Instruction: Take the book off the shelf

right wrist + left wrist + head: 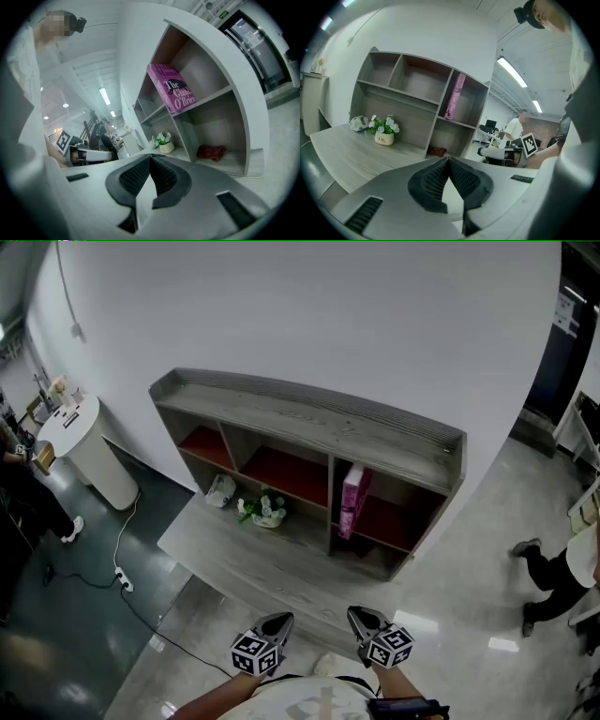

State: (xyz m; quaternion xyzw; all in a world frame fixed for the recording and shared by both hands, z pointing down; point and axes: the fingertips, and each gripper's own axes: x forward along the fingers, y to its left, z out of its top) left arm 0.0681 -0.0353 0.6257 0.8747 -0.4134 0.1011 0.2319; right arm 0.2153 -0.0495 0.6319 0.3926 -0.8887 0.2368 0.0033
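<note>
Left gripper (pixel 278 620): the jaws are together with nothing between them, low before the person's body, well apart from the shelf (pixel 309 418).
Right gripper (pixel 362 617): also closed and empty, beside the left one.
Risk, jaws: I think closed jaws would only push the book (pixel 353 501) deeper; they must open before the reach.
Risk, desk (pixel 253 559): a low reach across it could knock the flower pot (pixel 267 512), which stands in the way on the left.
Risk, book: it stands on end in the upper right compartment, close against the left divider. A pinch at one corner may tip it or let the smooth cover slip.
Pads: black rubber with a fine grid texture, wedge-shaped, meeting at a point.
Desk and shelf: grey wood-grain board, flat and matt; the shelf top has a ribbed back edge.
Flower pot: small, pale and rounded, with white flowers.
Red thing (pixel 212 152): soft and crumpled, in the compartment below the book; I cannot tell what it is.
Book: pink glossy cover, thin, rectangular.
</note>
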